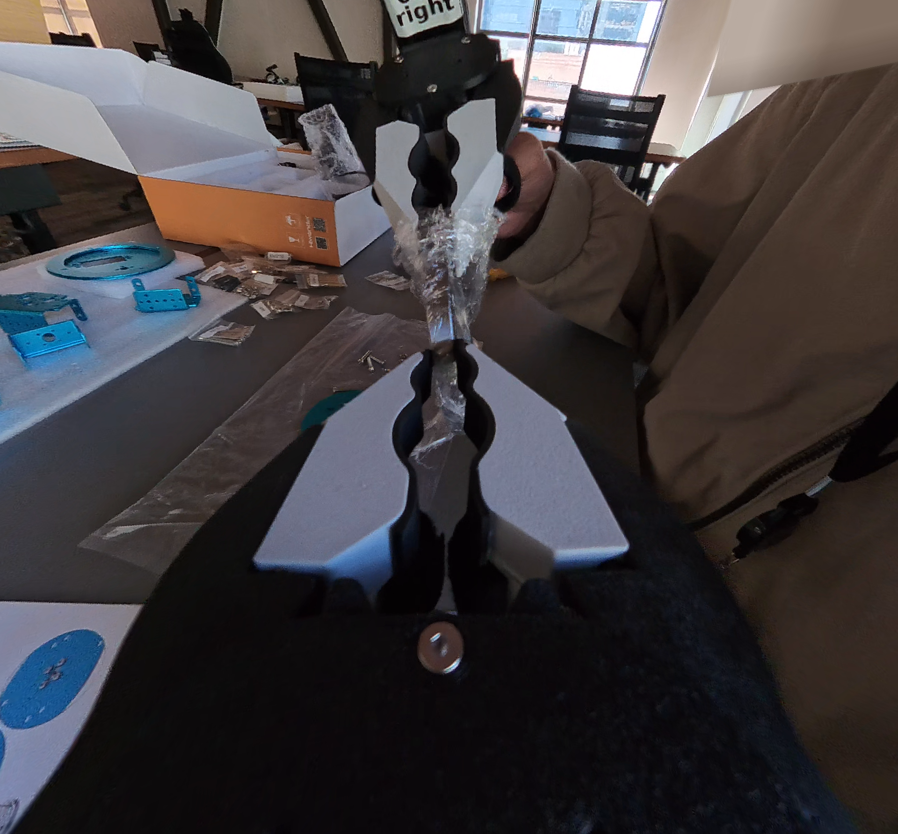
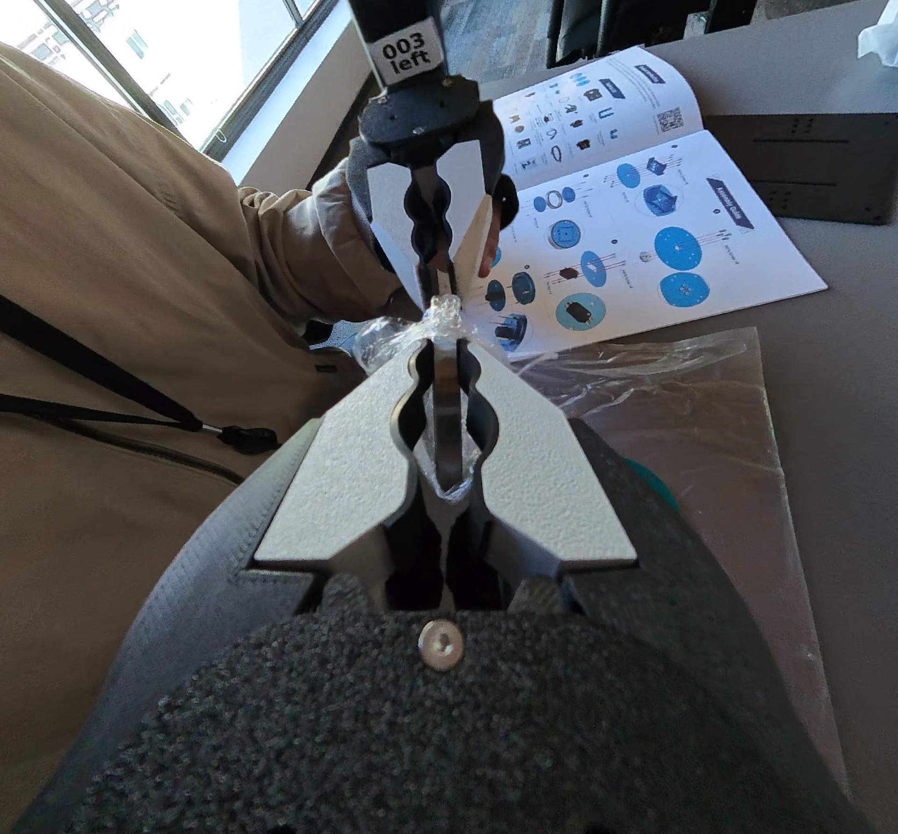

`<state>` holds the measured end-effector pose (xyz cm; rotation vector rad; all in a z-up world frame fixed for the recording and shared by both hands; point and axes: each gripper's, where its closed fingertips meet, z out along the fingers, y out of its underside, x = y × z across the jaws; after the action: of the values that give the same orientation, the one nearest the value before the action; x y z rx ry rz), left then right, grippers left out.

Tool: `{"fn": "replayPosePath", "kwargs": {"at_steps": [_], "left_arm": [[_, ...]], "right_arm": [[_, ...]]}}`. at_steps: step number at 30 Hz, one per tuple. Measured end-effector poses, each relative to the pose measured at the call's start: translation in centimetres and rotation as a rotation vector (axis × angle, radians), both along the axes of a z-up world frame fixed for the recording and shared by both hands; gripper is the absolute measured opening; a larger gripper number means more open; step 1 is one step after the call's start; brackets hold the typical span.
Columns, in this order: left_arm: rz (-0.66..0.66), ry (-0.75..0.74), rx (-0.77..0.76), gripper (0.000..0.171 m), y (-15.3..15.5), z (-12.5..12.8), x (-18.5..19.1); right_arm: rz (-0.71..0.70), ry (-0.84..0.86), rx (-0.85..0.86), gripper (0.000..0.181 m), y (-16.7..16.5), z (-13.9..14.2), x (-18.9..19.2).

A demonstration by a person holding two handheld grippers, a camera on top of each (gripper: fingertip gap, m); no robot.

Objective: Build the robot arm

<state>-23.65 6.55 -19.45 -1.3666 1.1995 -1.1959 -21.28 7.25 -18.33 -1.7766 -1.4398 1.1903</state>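
Note:
My two grippers face each other tip to tip above a dark table (image 1: 97,446). Both are shut on one small crumpled clear plastic bag (image 1: 447,256) stretched between them. My left gripper (image 1: 443,349) pinches its near end, and film runs back between its fingers. My right gripper (image 1: 437,208) holds the far end, gripped by a hand in a tan sleeve. In the right wrist view, my right gripper (image 2: 444,341) is shut on the bag (image 2: 444,317). The left gripper (image 2: 440,293) clamps it just beyond. The bag's contents cannot be made out.
An open orange and white box (image 1: 252,222) stands at the back left. Blue metal brackets (image 1: 165,298) and a blue ring (image 1: 109,261) lie on white foam. Small parts bags (image 1: 272,283), loose screws (image 1: 371,361), a flat clear bag (image 1: 243,446) and an open booklet (image 2: 631,208) lie below. The tips of both grippers are at nearly the same place.

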Motion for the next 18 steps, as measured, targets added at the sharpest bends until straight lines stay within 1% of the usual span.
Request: {"fn": "replayPosePath", "kwargs": {"at_steps": [3, 5, 7, 8, 9, 10, 12, 14, 15, 16, 17, 18], "left_arm": [[-0.022, -0.041, -0.008, 0.009, -0.3, 0.6, -0.2], [-0.036, -0.095, -0.027, 0.009, -0.5, 1.5, -0.2], [-0.041, -0.091, -0.037, 0.008, -0.4, 1.5, 0.2], [-0.033, -0.095, -0.040, 0.000, -0.2, 1.5, 0.3], [-0.036, -0.115, -0.050, 0.000, -0.1, 1.8, 0.3], [-0.036, -0.122, -0.069, 0.000, 0.0, 2.0, 0.3], [-0.008, -0.098, -0.052, 0.000, 0.2, 1.8, 0.2], [0.034, -0.096, -0.057, 0.000, 0.7, 1.7, -0.8], [0.083, -0.108, -0.059, 0.000, 1.6, 1.7, -1.6], [0.133, -0.106, -0.057, 0.003, 2.5, 1.5, -2.4], [0.163, -0.081, -0.063, 0.012, 3.2, 0.9, -3.0], [0.170, -0.041, -0.082, 0.027, 3.5, 0.0, -3.2]], "right_arm": [[0.023, -0.030, 0.053, 0.009, -0.5, -0.9, 0.4], [0.034, -0.089, 0.092, 0.010, -0.7, -2.2, 0.4], [0.046, -0.140, 0.126, 0.010, -0.9, -3.9, -0.1], [0.066, -0.162, 0.123, 0.010, -1.2, -4.8, -0.5], [0.082, -0.163, 0.106, 0.012, -1.6, -5.2, -1.1], [0.059, -0.140, 0.129, 0.009, -1.1, -5.3, -1.7], [0.033, -0.045, 0.096, 0.009, -0.5, -4.2, -2.2], [-0.009, 0.020, 0.057, 0.009, 0.7, -3.5, -1.6], [-0.022, 0.028, 0.038, 0.009, 1.2, -3.5, -1.1], [-0.035, 0.020, 0.030, 0.009, 1.7, -3.7, -0.6], [-0.040, 0.011, 0.025, 0.009, 1.9, -3.9, -0.3], [-0.044, 0.004, 0.027, 0.009, 2.0, -4.1, -0.2]]}}
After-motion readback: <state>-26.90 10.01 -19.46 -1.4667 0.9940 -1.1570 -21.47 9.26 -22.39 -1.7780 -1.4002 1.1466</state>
